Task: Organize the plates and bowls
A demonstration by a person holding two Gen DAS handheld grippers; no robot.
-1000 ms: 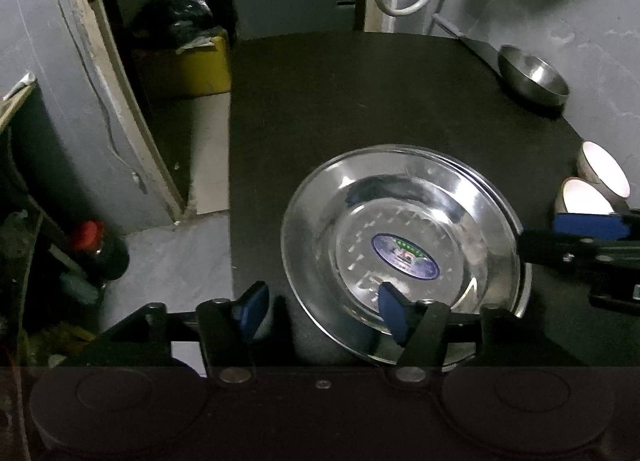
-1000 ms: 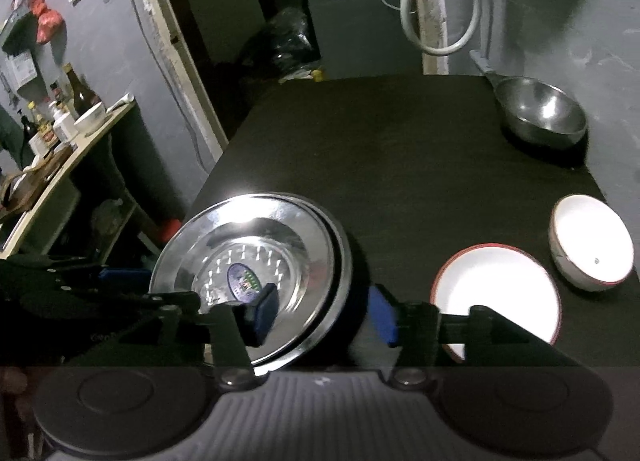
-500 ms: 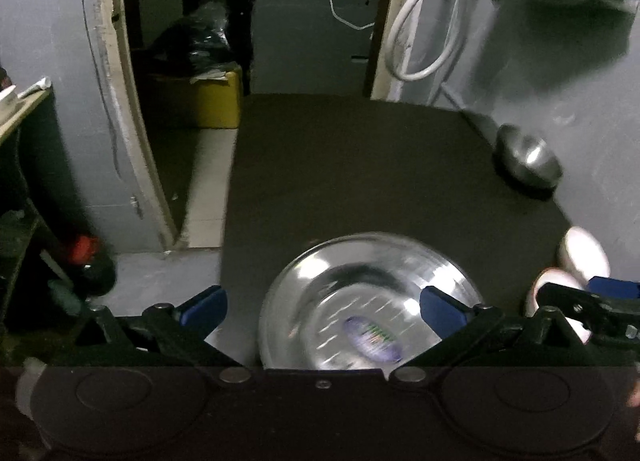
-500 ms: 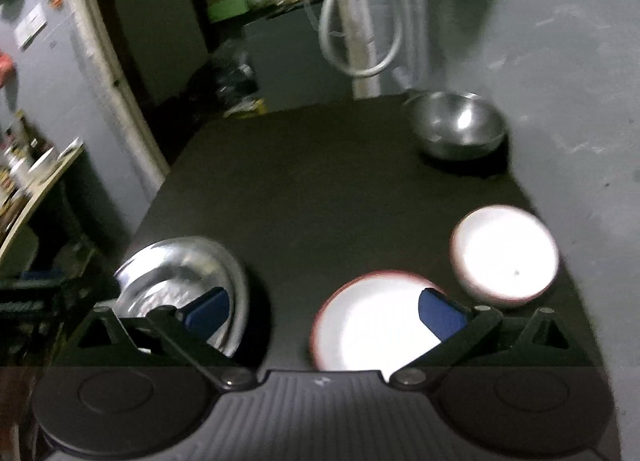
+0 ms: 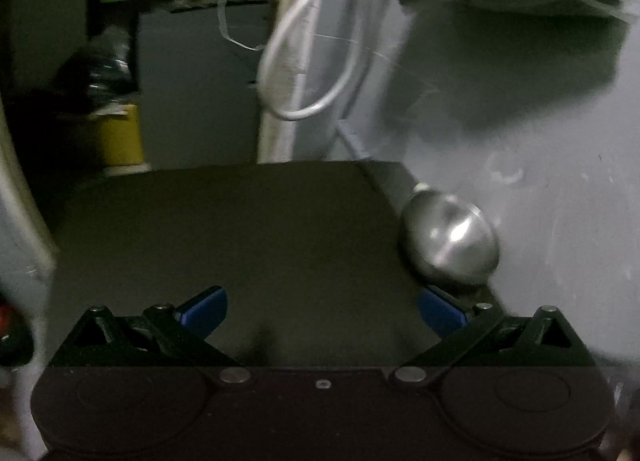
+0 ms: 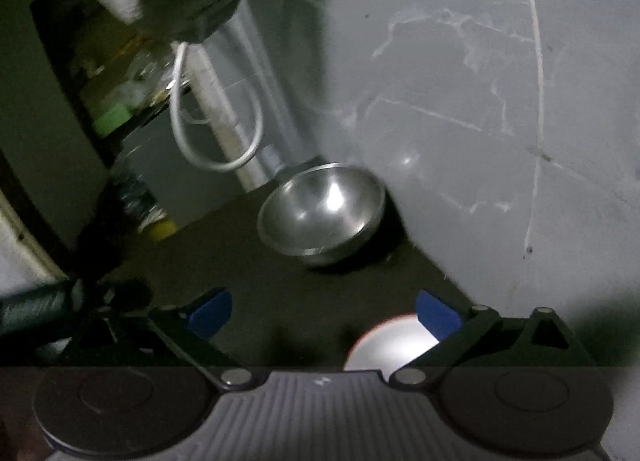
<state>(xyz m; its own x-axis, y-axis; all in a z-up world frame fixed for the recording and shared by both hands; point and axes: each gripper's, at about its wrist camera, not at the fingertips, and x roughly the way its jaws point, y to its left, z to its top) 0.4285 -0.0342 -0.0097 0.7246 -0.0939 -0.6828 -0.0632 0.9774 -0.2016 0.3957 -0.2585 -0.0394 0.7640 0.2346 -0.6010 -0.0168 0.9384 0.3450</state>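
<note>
Both of my grippers had swung away from the stacked steel plates that filled the lower part of each view a second earlier; those plates no longer appeared in either frame.

My left gripper point(image 5: 320, 311) hung over the dark counter point(image 5: 248, 237) with its blue pads spread as wide as they go and only bare counter between them. A steel bowl point(image 5: 450, 243) lay just beyond and above the right-hand pad point(image 5: 440, 315), at the counter's edge against the grey wall point(image 5: 540, 165); the blur made it hard to tell how the bowl was tilted. A white looped cord point(image 5: 304, 61) hung on the wall farther ahead, and a yellow box point(image 5: 120, 137) sat on the floor ahead to the left.

My right gripper point(image 6: 322, 313) was rolled, so the counter point(image 6: 240, 261) ran at a slant through its view. Its jaws, near their widest, were just starting to close, and nothing was caught between the pads. The steel bowl point(image 6: 322, 213) stood upright ahead of it, roughly centred between the fingers but well beyond them, next to the wall point(image 6: 480, 121). A white bowl with a red rim point(image 6: 390, 343) showed close under the gripper, tucked beside and partly behind the right-hand pad point(image 6: 436, 315); whether the pad touched it I could not tell. At the far left of this view, something dark and blurred reached in over the counter, too smeared to identify.
</note>
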